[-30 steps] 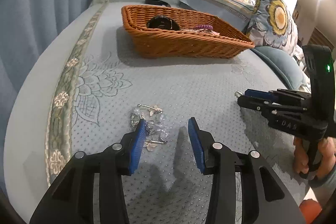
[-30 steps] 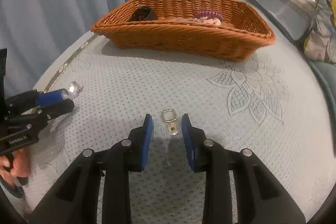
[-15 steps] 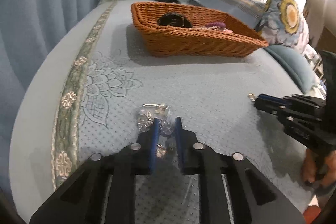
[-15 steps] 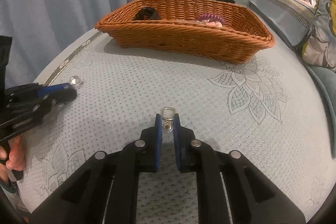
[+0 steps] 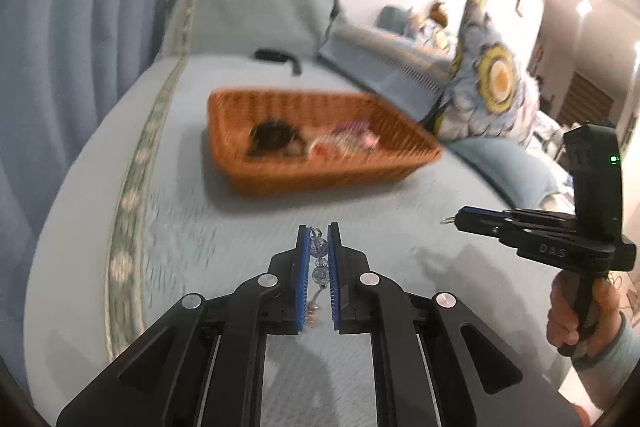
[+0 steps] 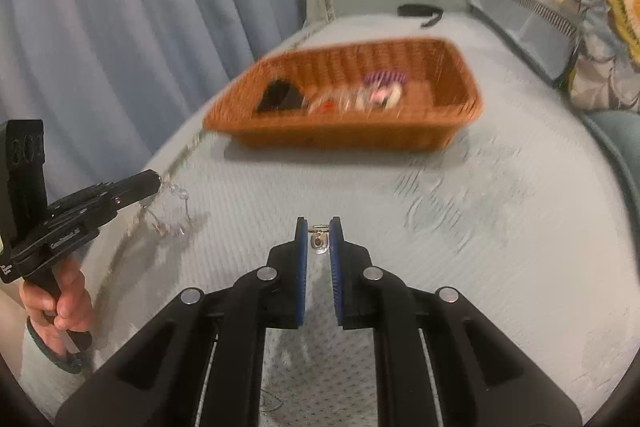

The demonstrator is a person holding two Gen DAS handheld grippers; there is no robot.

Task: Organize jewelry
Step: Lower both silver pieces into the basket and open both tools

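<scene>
Two grippers, both clamped w/ loads. My left gripper (image 5: 318, 239) pinches a clear bead strand (image 5: 319, 249) between its blue pads; the rest dangles below, off the bed (image 5: 240, 239). My right gripper (image 6: 319, 237) is closed on a small silver charm (image 6: 319, 242), also lifted. Wicker basket (image 6: 440, 133) sits further back on the bed w/ blurred bits inside, well apart from both.
</scene>
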